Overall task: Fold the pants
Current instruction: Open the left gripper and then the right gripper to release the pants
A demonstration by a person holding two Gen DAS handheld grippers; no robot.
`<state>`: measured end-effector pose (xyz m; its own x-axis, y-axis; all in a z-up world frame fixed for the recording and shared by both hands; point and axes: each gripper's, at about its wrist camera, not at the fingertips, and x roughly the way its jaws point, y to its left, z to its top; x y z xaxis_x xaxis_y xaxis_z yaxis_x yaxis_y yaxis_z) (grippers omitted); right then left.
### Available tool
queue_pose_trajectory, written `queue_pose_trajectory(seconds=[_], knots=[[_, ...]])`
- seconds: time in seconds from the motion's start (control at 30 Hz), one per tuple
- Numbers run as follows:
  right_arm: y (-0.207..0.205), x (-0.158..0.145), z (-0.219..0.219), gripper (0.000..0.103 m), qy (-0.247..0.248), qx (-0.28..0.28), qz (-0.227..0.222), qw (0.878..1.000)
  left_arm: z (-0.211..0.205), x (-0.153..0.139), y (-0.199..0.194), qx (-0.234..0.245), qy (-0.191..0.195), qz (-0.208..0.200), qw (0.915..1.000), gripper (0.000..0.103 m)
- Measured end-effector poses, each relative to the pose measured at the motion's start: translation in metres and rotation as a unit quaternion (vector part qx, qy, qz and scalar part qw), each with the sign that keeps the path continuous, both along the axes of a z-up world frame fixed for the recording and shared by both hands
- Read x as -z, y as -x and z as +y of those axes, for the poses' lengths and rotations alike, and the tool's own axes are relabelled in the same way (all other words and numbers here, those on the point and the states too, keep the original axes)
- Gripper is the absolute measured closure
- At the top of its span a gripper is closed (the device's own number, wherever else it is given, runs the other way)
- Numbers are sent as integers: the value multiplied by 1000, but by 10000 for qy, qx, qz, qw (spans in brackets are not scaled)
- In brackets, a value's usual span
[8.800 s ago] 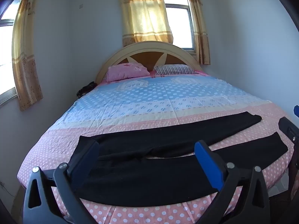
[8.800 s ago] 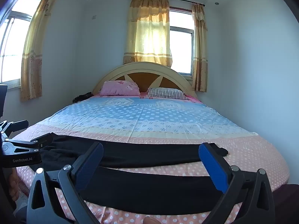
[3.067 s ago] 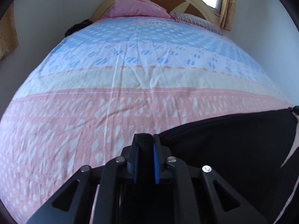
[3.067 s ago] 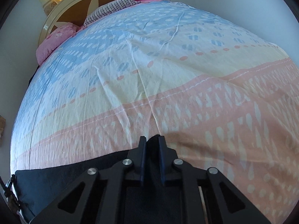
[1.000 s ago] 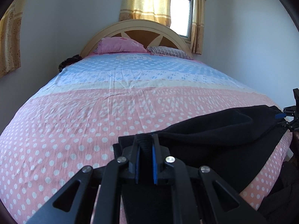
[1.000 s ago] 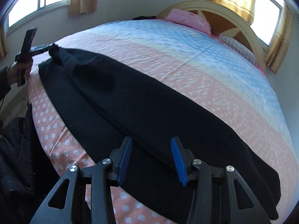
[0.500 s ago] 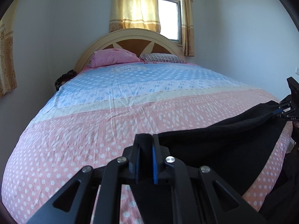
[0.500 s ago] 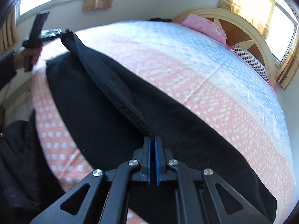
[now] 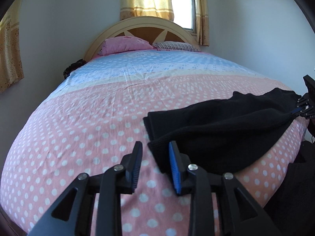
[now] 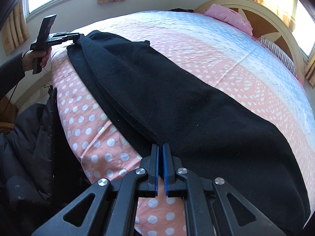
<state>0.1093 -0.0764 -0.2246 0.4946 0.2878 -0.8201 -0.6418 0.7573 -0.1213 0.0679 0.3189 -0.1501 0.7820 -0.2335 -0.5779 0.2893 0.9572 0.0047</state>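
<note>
The black pants (image 9: 222, 129) lie folded lengthwise near the foot edge of the bed, one leg on top of the other. My left gripper (image 9: 155, 163) is open; the pants' corner lies loose just past its right finger. My right gripper (image 10: 160, 165) is shut on the pants (image 10: 177, 98) at their near folded edge. In the right wrist view the left gripper (image 10: 75, 37) shows far left at the pants' other end. In the left wrist view the right gripper (image 9: 298, 111) pinches the pants at the far right.
The bed (image 9: 98, 129) has a pink dotted sheet with a blue band further back. A pink pillow (image 9: 126, 44) and a striped pillow (image 9: 175, 46) lie by the headboard. A dark jacket (image 10: 29, 137) hangs off the bed's edge at the left.
My left gripper has opened and let go of the pants' end, which now lies on the bed. My right gripper stays shut on the pants.
</note>
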Motion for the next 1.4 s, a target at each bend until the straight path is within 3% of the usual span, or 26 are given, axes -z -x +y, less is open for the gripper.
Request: queue_pose_trajectory(seconds=[0.13,0.2,0.33,0.47,0.63,0.8,1.07,1.13,1.2,1.4], knots=[[9,7,0,99,-15,17,-54,10000,26,3,12,-262,-287,236,9990,64],[13,10,-1,99,-63,42,-60,10000,43,5,18,-514,-233,343,9978,64],[15,10,0,99,-55,62,-84,9999,57,-2,28,-713,443,362,9958,66],[16,7,1,99,-13,100,-146,9998,39,-11,23,-505,1032,360,9927,66],[15,3,-4,99,16,226,-119,9997,7,-13,8,-340,1019,433,9933,66],[18,7,-6,99,9,264,-78,9996,-21,-2,3,-227,616,603,9960,66],[12,8,-9,98,21,167,166,9997,-30,-25,4,-559,606,157,9965,65],[15,4,-6,89,193,33,51,9998,-39,-36,4,-541,641,-26,9965,59],[16,-3,-6,66,208,-64,42,9998,-54,-45,5,-414,656,-192,9968,48],[-10,-50,1,63,-783,-185,5,9968,-118,-45,-4,246,866,-165,9958,43]])
